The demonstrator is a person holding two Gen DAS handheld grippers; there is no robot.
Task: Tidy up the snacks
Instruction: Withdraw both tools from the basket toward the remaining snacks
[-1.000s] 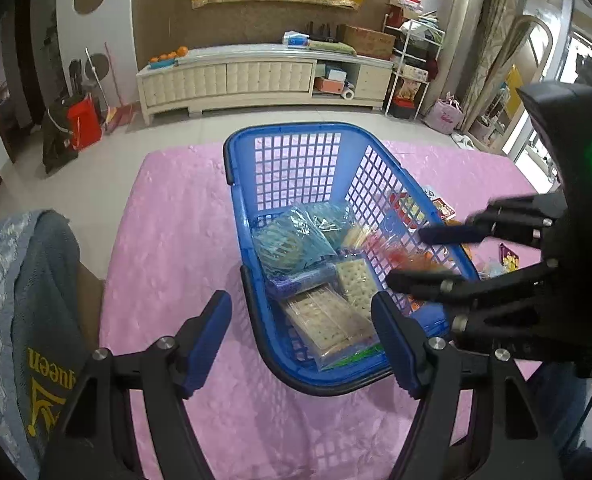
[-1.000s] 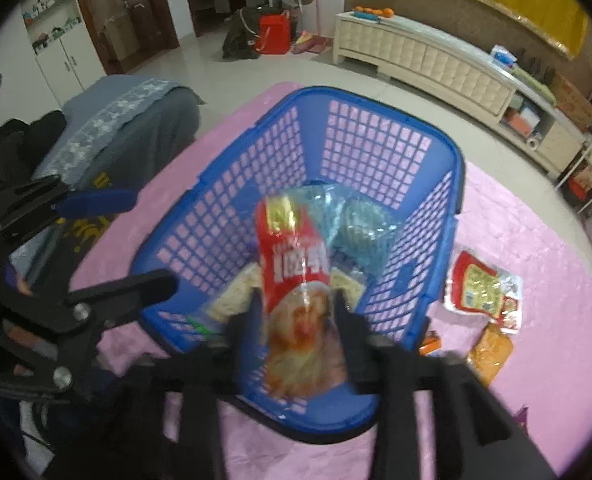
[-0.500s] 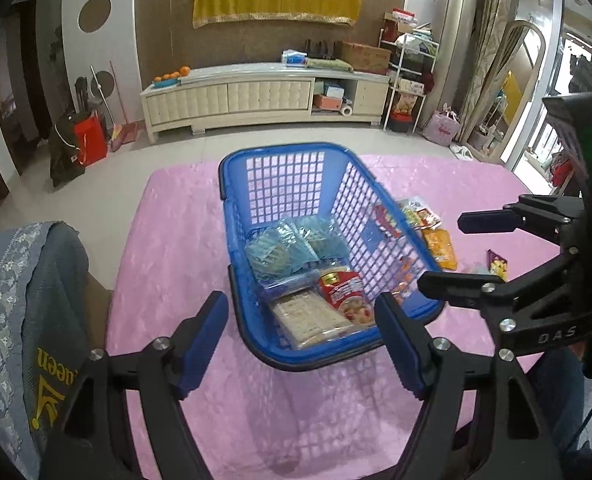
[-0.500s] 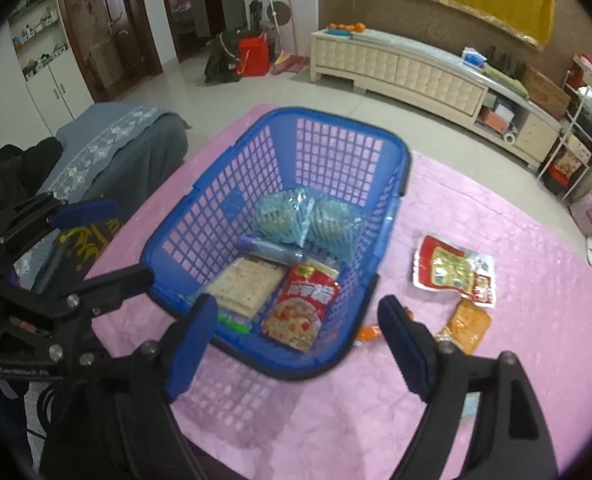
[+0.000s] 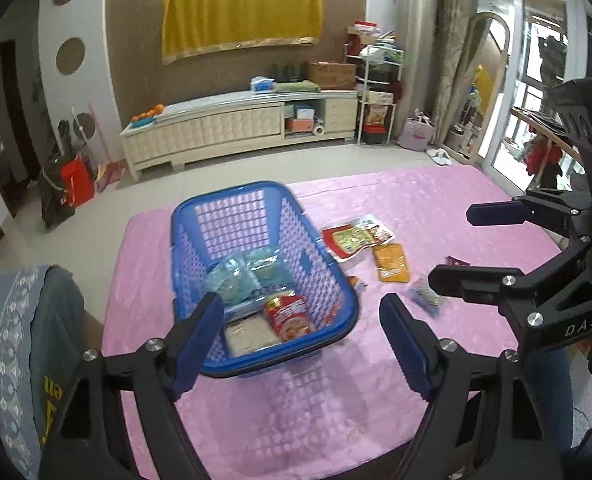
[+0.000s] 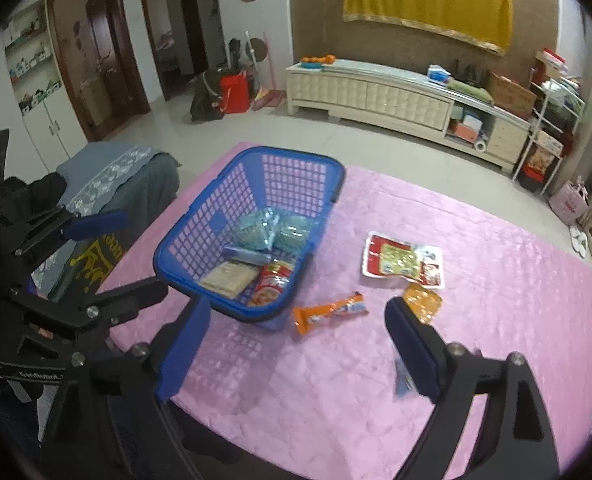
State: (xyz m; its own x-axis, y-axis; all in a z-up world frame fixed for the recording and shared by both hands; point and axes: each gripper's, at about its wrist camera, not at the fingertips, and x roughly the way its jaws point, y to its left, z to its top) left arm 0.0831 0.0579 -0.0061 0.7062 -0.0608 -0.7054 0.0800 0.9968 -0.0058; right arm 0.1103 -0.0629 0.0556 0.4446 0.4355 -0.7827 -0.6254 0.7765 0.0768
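A blue basket (image 5: 232,194) (image 6: 296,156) stands on the pink table. It holds a red snack packet (image 5: 290,316) (image 6: 270,282), teal packets (image 5: 240,276) and a cracker pack (image 6: 228,276). To its right, a red-and-white packet (image 6: 401,260), an orange pouch (image 6: 421,300), an orange bar (image 6: 327,312) and a small blue packet (image 5: 425,298) lie loose on the cloth. My left gripper (image 5: 299,312) hovers in front of the basket, jaws opening, nothing between them. My right gripper (image 6: 297,316) hangs above the table right of the basket, its jaws also opening and empty.
The pink cloth (image 5: 415,208) covers the whole table. A grey covered seat (image 5: 24,340) presses against its left side. A small dark red packet (image 5: 457,260) lies further right. Across the tiled floor stands a long cream cabinet (image 6: 375,92).
The right gripper let the red packet go into the basket. Both grippers pulled back and upward from the basket, and their jaws spread wider.
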